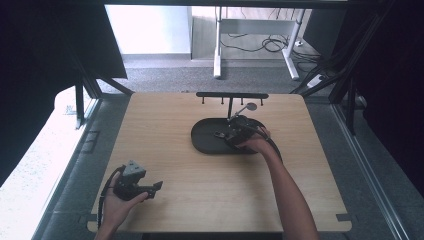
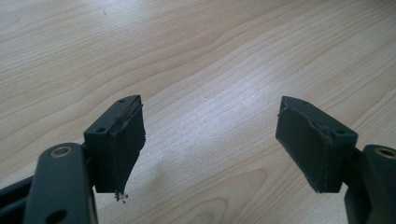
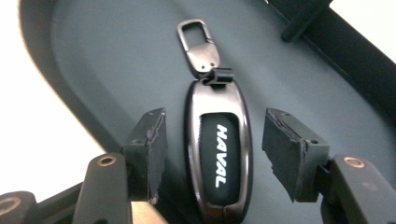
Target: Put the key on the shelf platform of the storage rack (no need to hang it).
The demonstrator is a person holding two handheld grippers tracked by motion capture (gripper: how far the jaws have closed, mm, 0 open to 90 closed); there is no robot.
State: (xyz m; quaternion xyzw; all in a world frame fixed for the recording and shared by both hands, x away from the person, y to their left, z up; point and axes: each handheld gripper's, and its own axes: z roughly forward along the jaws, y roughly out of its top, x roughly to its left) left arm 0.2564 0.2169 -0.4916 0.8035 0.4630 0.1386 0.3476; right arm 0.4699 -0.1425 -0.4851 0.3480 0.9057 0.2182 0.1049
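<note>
The left gripper [image 1: 157, 186] rests low over the table [image 1: 200, 200], well away from the tray, on the person's near left side. Its jaws stand wide apart with nothing between them, only bare wood below.

Farther off is the dark oval tray [image 1: 202, 137]. The right gripper [image 1: 223, 134] reaches into the tray from the right. The key fob [image 3: 218, 154] lies flat on the tray floor, right between the two jaws. The jaws are apart and the pads [image 3: 149, 149] do not touch the fob; there is a small gap on each side. The fob's metal clip [image 3: 196, 44] points away from the gripper, toward the far end of the tray.

Behind the tray stands a black rack [image 1: 231, 95] with little hooks hanging down from its bar. A round tag [image 1: 250, 106] hangs near the post, just behind the tray.

I think the step in hand is about the fob in the tray: the gripper has either just let it go there or is about to pick it up. The pictures do not say which. If it is put down, the next move is to lift the gripper straight up without bumping the fob. If it is a pick-up, the jaws must close on its long sides.
</note>
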